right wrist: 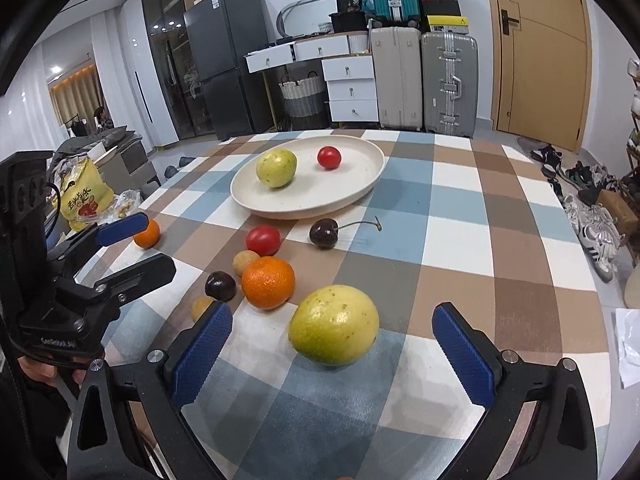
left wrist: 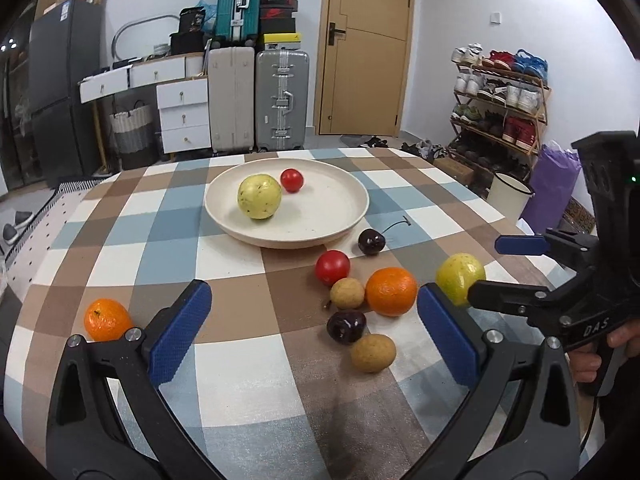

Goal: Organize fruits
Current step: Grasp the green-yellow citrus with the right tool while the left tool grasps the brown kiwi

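The checked tablecloth (right wrist: pixel 460 240) lies bare over its right half, out to the curved far edge. The cream plate (right wrist: pixel 360 196) sits far centre, holding one green guava (right wrist: pixel 277 168) and one cherry tomato (right wrist: pixel 329 157). Near it lie loose fruits: a second guava (right wrist: pixel 334 324), two oranges (right wrist: pixel 268 282) (left wrist: pixel 107 319), one tomato (right wrist: pixel 263 239), two dark cherries (right wrist: pixel 323 233) (right wrist: pixel 220 285) and two longans (left wrist: pixel 347 293) (left wrist: pixel 373 352). The left gripper (left wrist: pixel 314 334) and right gripper (right wrist: pixel 332 356) both gape empty; the latter, marked "DAS", has the near guava just ahead of its jaws.
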A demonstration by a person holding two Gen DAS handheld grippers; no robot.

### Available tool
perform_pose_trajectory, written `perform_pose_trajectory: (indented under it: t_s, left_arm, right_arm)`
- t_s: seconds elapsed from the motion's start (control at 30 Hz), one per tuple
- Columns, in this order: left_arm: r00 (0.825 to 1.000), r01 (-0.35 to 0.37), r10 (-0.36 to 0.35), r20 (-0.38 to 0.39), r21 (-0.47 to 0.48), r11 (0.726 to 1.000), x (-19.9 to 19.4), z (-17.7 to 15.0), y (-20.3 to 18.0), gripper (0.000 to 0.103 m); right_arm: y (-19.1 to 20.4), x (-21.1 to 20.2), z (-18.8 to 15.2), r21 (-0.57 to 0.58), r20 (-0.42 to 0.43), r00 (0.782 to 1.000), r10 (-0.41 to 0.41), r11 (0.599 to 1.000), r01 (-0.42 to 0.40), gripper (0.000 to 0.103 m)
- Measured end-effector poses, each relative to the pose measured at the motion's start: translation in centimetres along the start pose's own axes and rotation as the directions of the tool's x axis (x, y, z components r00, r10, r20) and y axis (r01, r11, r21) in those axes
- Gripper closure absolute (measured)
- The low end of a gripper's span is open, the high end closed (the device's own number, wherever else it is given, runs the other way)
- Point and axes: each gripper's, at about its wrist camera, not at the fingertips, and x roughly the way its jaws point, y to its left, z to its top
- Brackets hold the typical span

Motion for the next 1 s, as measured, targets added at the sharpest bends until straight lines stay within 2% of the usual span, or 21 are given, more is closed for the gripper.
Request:
perform_pose_trajectory:
  t_s: [0.17,0.3,0.43,0.6,0.73,0.8,0.87,1.0]
  left_arm:
    - [0.999,0.026,-0.025,-0.039,0.027,0.999,0.6,-0.1,-0.6,0.0]
    - [0.998,0.02,-0.016,-0.063,0.049,0.999,0.8,-0.2,-1.1,0.0]
    - [0.994,0.046,-0.038,-0.101,0.075,0.996,1.3,-0.6,-1.6,0.0]
    - [0.988,0.076,-0.064,-0.144,0.083,0.994,1.7,-1.0,-2.0,0.0]
    - [0.977,0.109,-0.095,-0.189,0.064,0.992,2.2,-1.2,-1.8,0.0]
    - [0.97,0.118,-0.102,-0.219,0.059,0.991,2.6,-1.4,-1.8,0.0]
    - [0.962,0.127,-0.109,-0.25,0.059,0.99,3.0,-1.7,-2.0,0.001]
    - [0.955,0.148,-0.13,-0.267,0.049,0.988,3.3,-1.9,-2.1,0.006]
  right_arm:
    - [-0.5,0.6,-0.6,0.024,-0.043,0.999,-0.006,1.0,0.007,0.003]
    - [-0.9,1.1,-0.8,0.038,-0.065,0.998,0.0,0.999,0.003,0.015]
    - [-0.9,1.4,-0.9,0.04,-0.068,0.998,0.003,0.999,0.0,0.017]
    - [-1.2,1.7,-0.8,0.055,-0.068,0.998,0.012,0.998,-0.008,0.026]
    - [-0.8,2.1,-0.8,0.04,-0.081,0.996,0.027,0.999,-0.024,0.035]
    - [-0.6,2.1,-0.9,0.033,-0.092,0.995,0.034,0.999,-0.031,0.045]
    - [-0.5,2.2,-0.9,0.024,-0.094,0.995,0.025,0.999,-0.023,0.049]
    - [-0.4,2.2,-1.0,0.023,-0.085,0.996,0.023,1.0,-0.021,0.049]
